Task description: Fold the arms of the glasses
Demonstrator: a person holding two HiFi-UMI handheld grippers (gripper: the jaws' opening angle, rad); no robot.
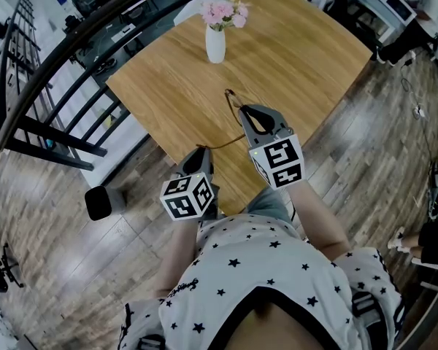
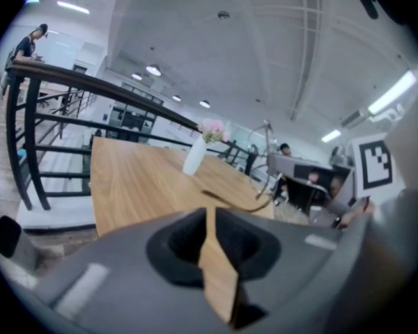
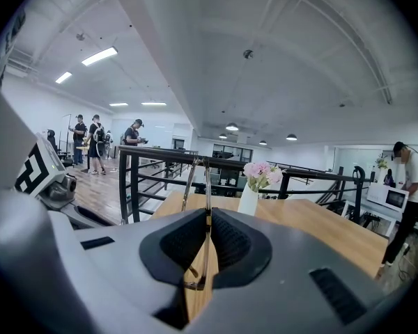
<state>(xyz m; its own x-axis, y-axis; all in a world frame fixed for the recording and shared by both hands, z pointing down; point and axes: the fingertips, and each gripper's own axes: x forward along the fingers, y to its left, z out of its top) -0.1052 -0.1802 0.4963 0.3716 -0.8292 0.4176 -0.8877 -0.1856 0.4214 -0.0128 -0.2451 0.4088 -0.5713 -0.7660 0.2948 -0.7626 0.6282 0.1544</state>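
Wooden table (image 1: pixel 306 57) carries a white vase (image 1: pixel 215 44) on its far part. The right gripper (image 3: pixel 207 213) pinches the thin glasses (image 3: pixel 206 179) above the near part, and only its own view shows this grip. The left gripper (image 2: pixel 209 213), pressed together and empty, sees one open arm (image 2: pixel 237 203) reaching left.

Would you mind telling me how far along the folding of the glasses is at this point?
Done: the glasses are off the table, clamped in the right gripper. In hand: the left gripper, shut and empty, sits just short of the one arm that juts out unfolded. Left: folding that arm in; the other arm's state I cannot make out.
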